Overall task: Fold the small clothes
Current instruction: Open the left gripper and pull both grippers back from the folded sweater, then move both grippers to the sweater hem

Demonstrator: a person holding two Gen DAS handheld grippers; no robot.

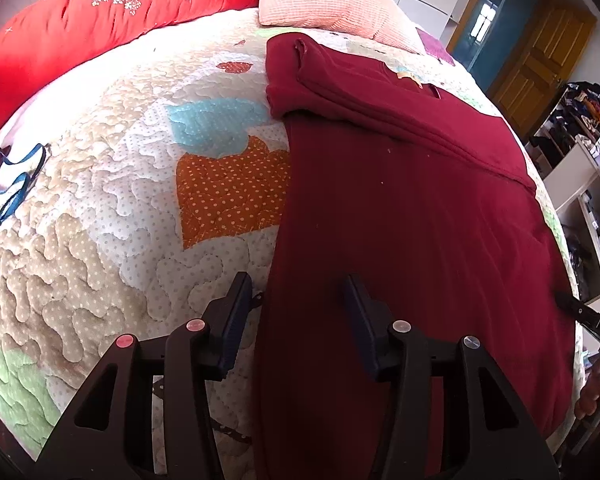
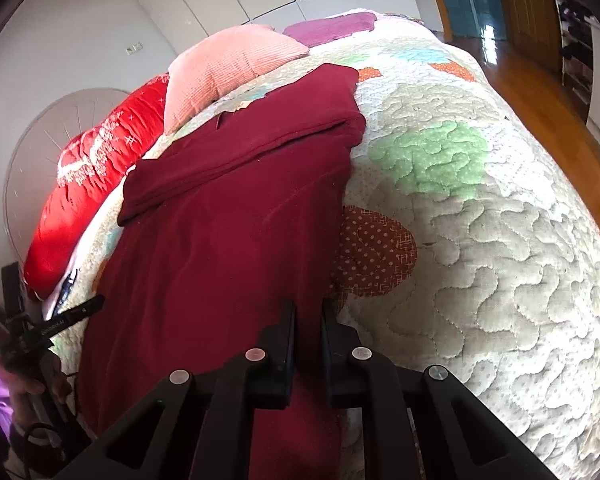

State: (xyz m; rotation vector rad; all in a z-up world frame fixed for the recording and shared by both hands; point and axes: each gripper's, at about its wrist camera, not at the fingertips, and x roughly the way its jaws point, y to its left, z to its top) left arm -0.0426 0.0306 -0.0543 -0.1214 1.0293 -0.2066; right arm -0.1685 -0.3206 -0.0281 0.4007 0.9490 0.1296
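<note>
A dark red garment (image 1: pixel 412 208) lies flat on the patchwork quilt (image 1: pixel 100 216), its sleeves folded across the far end. My left gripper (image 1: pixel 298 292) is open, its fingers straddling the garment's left edge near the hem. In the right wrist view the same garment (image 2: pixel 228 216) lies left of centre. My right gripper (image 2: pixel 308 320) is nearly shut, its fingers pinching the garment's right edge near the hem. The right gripper's tip (image 1: pixel 580 310) shows at the right in the left wrist view, and the left gripper's tip (image 2: pixel 72 314) at the left in the right wrist view.
A red quilt (image 1: pixel 80 28) and a pink pillow (image 1: pixel 332 4) lie at the bed's head. A blue strap (image 1: pixel 12 184) lies at the left on the quilt. Shelves (image 1: pixel 588 184) and a wooden door (image 1: pixel 536 60) stand to the right. Wooden floor (image 2: pixel 540 96) runs beyond the bed.
</note>
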